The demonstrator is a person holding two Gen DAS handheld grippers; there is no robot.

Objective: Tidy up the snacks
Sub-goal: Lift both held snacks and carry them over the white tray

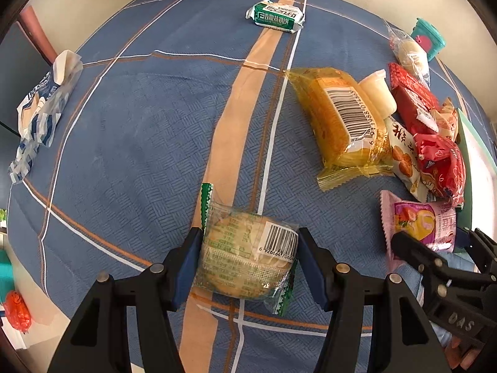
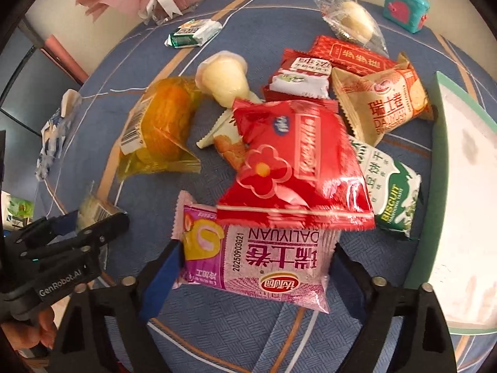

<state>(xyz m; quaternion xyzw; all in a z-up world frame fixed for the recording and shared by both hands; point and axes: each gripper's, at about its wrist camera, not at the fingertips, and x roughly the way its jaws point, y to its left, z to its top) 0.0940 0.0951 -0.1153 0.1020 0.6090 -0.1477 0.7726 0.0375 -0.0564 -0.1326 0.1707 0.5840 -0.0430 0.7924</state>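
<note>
A round pastry in a clear wrapper with green ends (image 1: pixel 248 255) sits between the blue pads of my left gripper (image 1: pixel 248 261), which is shut on it just above the blue tablecloth. The same gripper (image 2: pixel 96 220) shows at the left of the right wrist view. My right gripper (image 2: pixel 256 247) points down over a pink Swiss-roll pack (image 2: pixel 257 258) lying on the cloth. Its fingers stand wide at the pack's two short edges without visibly squeezing it. The left wrist view shows this pack (image 1: pixel 425 223) and the right gripper (image 1: pixel 431 239) at the right edge.
A red flower-print pack (image 2: pixel 295 168) overlaps the pink pack's far edge. Behind lie a yellow cake pack (image 2: pixel 161 124), a jelly cup (image 2: pixel 223 77), a green-white biscuit pack (image 2: pixel 394 186) and several red and beige packs. A green-rimmed white tray (image 2: pixel 441 155) is at right.
</note>
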